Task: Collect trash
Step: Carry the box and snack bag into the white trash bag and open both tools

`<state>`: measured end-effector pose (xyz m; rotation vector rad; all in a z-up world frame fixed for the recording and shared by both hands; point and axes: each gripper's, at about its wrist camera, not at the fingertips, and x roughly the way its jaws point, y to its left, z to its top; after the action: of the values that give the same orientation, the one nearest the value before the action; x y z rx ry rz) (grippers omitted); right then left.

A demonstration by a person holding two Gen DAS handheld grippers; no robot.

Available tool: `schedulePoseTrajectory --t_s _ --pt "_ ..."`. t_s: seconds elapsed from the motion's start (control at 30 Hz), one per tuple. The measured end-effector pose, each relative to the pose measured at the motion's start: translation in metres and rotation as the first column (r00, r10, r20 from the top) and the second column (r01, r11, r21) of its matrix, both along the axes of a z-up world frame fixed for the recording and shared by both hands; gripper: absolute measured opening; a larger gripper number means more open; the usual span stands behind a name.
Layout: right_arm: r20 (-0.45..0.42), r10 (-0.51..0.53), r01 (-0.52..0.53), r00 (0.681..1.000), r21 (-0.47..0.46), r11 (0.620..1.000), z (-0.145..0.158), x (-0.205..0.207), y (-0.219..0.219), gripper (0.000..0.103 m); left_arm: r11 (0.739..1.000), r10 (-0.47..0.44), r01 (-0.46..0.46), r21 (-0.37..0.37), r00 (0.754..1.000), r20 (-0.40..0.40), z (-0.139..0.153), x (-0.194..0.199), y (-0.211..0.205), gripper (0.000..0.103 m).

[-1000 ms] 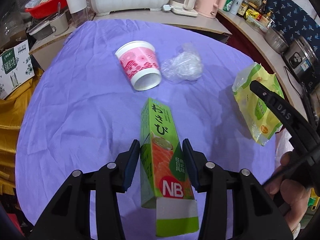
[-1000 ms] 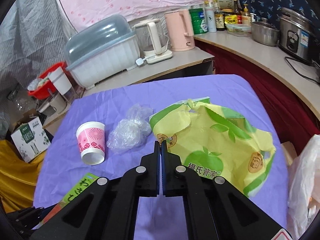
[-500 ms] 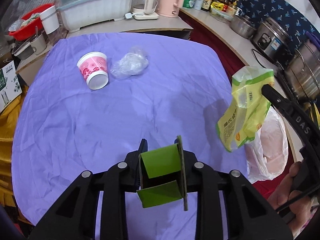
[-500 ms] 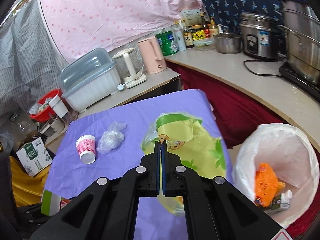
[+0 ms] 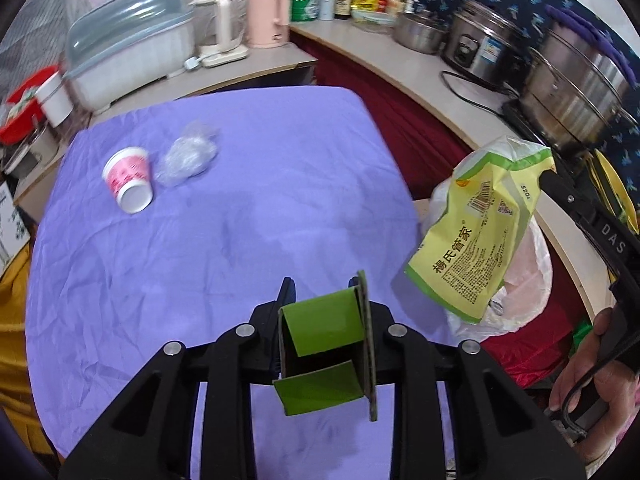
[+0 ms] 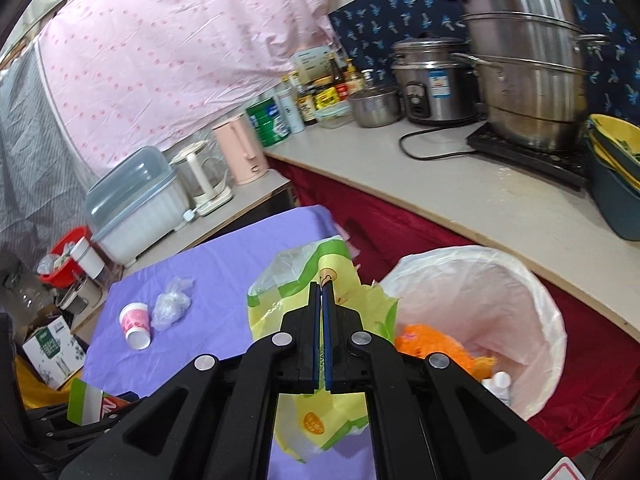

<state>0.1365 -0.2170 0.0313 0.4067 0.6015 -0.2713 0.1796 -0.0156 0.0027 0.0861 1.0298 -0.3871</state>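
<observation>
Since a second ago your left gripper point(image 5: 325, 312), jaws closing, has clamped the green carton point(image 5: 326, 350) and lifted it off the purple table point(image 5: 240, 208). Your right gripper point(image 6: 322, 312), fully closed on the yellow snack bag point(image 6: 308, 424), now hangs beside the lined trash bin point(image 6: 532, 308), holding orange trash point(image 6: 436, 346). Pink cup point(image 5: 129, 184) and crumpled plastic point(image 5: 188, 156) remain on the table.

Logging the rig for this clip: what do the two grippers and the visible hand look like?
Both grippers are matte black plastic with angular cut-out arms, round silver bolts and flat fingers lined with blue pads. The right one carries white "DAS" lettering on its side. The hand on its black trigger handle is bare; no sleeve shows.
</observation>
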Motion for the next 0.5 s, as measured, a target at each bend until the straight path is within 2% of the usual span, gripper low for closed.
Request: schedulePoseTrajectory --t_s 0.27,0.5 --pt "0.016 -0.096 0.096 0.995 -0.012 0.995 0.009 -0.027 -0.053 0.002 0.989 -0.146 0.146 -0.039 0.989 0.011 0.016 -0.010 -0.071 0.027" --pt "-0.042 -0.148 0.149 0.988 0.010 0.989 -0.016 -0.036 -0.093 0.004 0.958 -0.274 0.274 -0.090 0.962 0.006 0.019 -0.014 -0.127 0.027"
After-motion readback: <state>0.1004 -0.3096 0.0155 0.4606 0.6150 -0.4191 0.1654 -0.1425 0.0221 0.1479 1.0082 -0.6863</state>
